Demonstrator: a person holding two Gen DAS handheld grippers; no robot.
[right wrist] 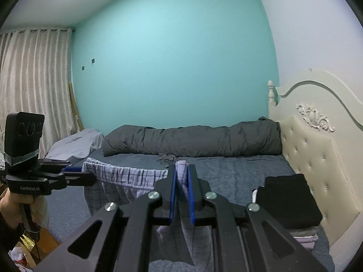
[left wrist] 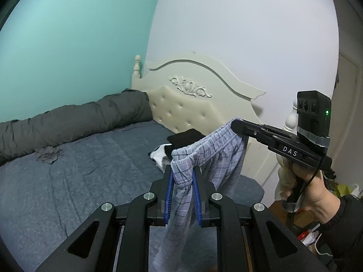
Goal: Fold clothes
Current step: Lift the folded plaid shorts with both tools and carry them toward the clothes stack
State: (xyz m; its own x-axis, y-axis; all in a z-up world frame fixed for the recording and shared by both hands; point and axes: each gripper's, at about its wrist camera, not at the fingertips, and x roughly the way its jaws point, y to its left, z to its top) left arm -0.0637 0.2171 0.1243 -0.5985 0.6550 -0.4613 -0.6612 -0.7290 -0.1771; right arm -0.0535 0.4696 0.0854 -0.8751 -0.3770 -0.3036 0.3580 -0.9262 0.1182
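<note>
A pair of light blue plaid shorts [left wrist: 217, 156] hangs in the air above the bed, stretched by its elastic waistband between both grippers. In the left wrist view my left gripper [left wrist: 182, 170] is shut on one end of the waistband, and the cloth hangs down between its blue pads. My right gripper [left wrist: 236, 123] pinches the other end, up and to the right, held by a hand in a dark sleeve. The right wrist view shows my right gripper [right wrist: 182, 170] shut on a fold of the shorts [right wrist: 127, 174], with my left gripper [right wrist: 88, 175] clamping the far end at the left.
The bed's blue-grey quilt [left wrist: 79, 170] lies below. A rolled dark grey duvet [right wrist: 192, 140] runs along the teal wall. A stack of folded clothes with a black piece on top [right wrist: 288, 199] sits by the cream tufted headboard [right wrist: 317, 158]. Curtains [right wrist: 34, 79] hang far left.
</note>
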